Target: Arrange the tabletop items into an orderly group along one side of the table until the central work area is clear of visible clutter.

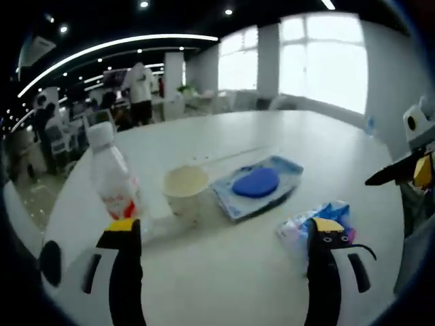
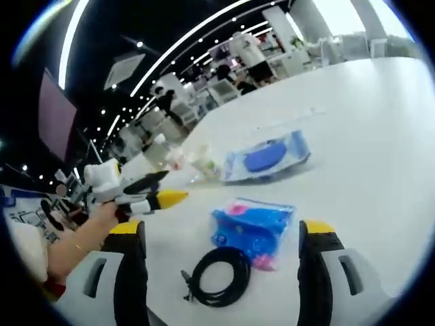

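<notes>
Both grippers hovering over the scattered items, nothing picked up yet

My left gripper [image 1: 224, 241] has its jaws wide apart and empty over the white desk [image 1: 326, 146], with the clear plastic bottle with white cap and red label [image 1: 112, 176] just by the left jaw, the cream paper cup [image 1: 185, 190] beside it, and the flat blue-and-white packet with a dark blue oval [image 1: 257, 185] a little farther off. My right gripper [image 2: 221, 234] is also spread and empty, and between its jaws lie the crinkly blue plastic pouch with pink print [image 2: 253, 227] and the coiled black cable [image 2: 219, 275], touching or nearly so. I judge the gathering has barely begun: items sit loosely about the middle. Next, I would close on the pouch or cable and carry it towards the bottle and cup.
</notes>
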`<act>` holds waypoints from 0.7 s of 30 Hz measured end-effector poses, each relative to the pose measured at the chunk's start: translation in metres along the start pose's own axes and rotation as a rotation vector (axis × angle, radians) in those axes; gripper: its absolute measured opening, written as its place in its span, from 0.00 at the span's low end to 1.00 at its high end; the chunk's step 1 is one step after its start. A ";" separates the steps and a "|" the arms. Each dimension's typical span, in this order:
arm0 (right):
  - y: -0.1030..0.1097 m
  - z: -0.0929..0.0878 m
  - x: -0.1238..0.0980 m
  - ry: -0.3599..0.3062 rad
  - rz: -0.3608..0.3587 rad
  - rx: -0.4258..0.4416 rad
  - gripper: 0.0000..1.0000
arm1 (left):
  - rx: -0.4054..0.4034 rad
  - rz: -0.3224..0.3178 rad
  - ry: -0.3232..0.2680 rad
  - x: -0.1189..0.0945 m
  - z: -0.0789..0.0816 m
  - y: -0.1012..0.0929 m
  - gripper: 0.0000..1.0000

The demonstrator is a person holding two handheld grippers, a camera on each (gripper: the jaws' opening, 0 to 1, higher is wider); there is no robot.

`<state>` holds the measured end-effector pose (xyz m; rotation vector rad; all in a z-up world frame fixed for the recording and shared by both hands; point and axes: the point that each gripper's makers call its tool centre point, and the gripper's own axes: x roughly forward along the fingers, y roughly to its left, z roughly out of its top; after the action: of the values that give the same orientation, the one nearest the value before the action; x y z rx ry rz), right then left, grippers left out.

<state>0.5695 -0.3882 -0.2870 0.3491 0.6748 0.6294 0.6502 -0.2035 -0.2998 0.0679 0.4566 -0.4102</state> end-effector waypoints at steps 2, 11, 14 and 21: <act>-0.002 -0.003 0.002 0.008 -0.007 0.001 0.92 | -0.002 -0.005 0.007 -0.006 0.002 -0.003 0.99; -0.015 -0.017 0.009 0.038 -0.070 0.004 0.90 | 0.017 -0.030 -0.003 -0.037 0.009 -0.021 0.99; -0.016 -0.022 0.011 0.047 -0.080 0.007 0.90 | 0.024 -0.049 -0.001 -0.048 0.009 -0.031 0.99; -0.017 -0.033 0.015 0.070 -0.092 0.007 0.89 | 0.046 -0.096 0.014 -0.067 0.003 -0.047 0.99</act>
<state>0.5638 -0.3885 -0.3263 0.3020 0.7558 0.5539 0.5784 -0.2224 -0.2660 0.0940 0.4658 -0.5145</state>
